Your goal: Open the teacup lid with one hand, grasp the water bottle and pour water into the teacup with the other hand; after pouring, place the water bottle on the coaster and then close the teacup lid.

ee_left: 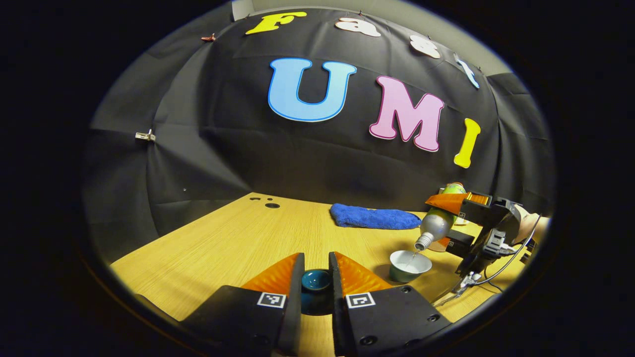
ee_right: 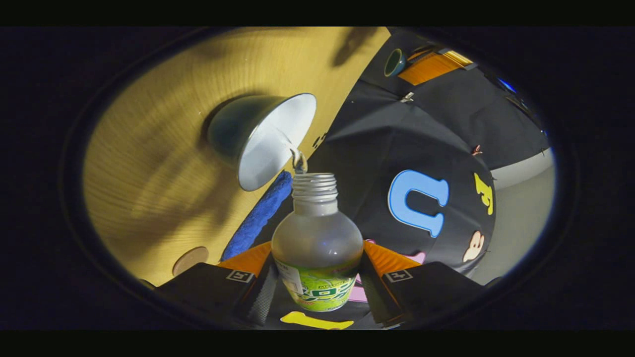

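In the left gripper view, the left gripper (ee_left: pixel 316 277) sits at 6 o'clock, its two fingers pressed on the dark teal round teacup lid (ee_left: pixel 316 280), held above the light wooden table (ee_left: pixel 238 238). Farther off at 4 o'clock stands the small white-lined teal teacup (ee_left: pixel 410 266), uncovered. Above it at 3 o'clock, the right gripper (ee_left: pixel 449 223) clamps the clear plastic water bottle with a green label (ee_left: pixel 436 223), tilted mouth-down toward 7 o'clock, a thin stream falling into the cup. A blue folded towel (ee_left: pixel 374 218) lies behind.

The right gripper view shows the bottle (ee_right: pixel 317 243) between its own fingers, long axis pointing to 12 o'clock, threaded mouth just beside the teacup's rim (ee_right: pixel 270 144). A round brown coaster (ee_right: pixel 191 259) lies at 8 o'clock.
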Action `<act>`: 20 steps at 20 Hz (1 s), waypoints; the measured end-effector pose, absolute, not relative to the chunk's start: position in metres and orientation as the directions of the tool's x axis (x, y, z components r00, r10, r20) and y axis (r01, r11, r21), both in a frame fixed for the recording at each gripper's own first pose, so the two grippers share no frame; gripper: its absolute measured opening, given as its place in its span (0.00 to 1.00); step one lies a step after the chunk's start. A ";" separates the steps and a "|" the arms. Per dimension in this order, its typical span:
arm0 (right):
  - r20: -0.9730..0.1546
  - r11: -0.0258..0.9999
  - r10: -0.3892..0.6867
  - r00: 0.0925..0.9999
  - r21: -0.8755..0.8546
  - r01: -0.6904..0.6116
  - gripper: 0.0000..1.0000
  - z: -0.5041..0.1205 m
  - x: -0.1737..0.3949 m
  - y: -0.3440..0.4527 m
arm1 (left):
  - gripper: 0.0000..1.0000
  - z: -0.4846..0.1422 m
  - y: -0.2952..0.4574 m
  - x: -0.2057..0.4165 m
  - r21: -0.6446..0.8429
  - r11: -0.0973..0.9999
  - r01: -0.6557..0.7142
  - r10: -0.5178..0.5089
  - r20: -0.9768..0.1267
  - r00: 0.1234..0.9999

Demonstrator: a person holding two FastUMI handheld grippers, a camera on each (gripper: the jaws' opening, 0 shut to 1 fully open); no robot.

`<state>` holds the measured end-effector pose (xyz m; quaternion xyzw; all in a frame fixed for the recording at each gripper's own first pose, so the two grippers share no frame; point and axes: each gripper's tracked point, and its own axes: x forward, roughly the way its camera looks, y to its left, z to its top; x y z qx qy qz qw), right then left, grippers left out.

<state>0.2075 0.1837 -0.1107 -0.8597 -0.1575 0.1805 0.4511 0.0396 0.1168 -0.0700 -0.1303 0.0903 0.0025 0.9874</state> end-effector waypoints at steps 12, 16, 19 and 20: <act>-0.142 -0.567 0.465 0.874 -0.805 0.172 0.80 -0.098 0.214 0.185 | 0.30 -0.072 0.115 0.039 -0.267 0.963 -0.026 -0.026 -0.191 0.981; -0.128 -0.570 0.481 0.867 -0.798 0.198 0.82 -0.094 0.213 0.186 | 0.30 -0.073 0.112 0.038 -0.272 0.962 -0.022 -0.033 -0.194 0.980; -0.103 -0.574 0.498 0.861 -0.783 0.239 0.77 -0.089 0.213 0.190 | 0.30 -0.073 0.111 0.037 -0.275 0.961 -0.017 -0.038 -0.195 0.980; -0.096 -0.574 0.499 0.861 -0.781 0.246 0.77 -0.086 0.214 0.189 | 0.30 -0.073 0.111 0.037 -0.275 0.961 -0.018 -0.038 -0.196 0.980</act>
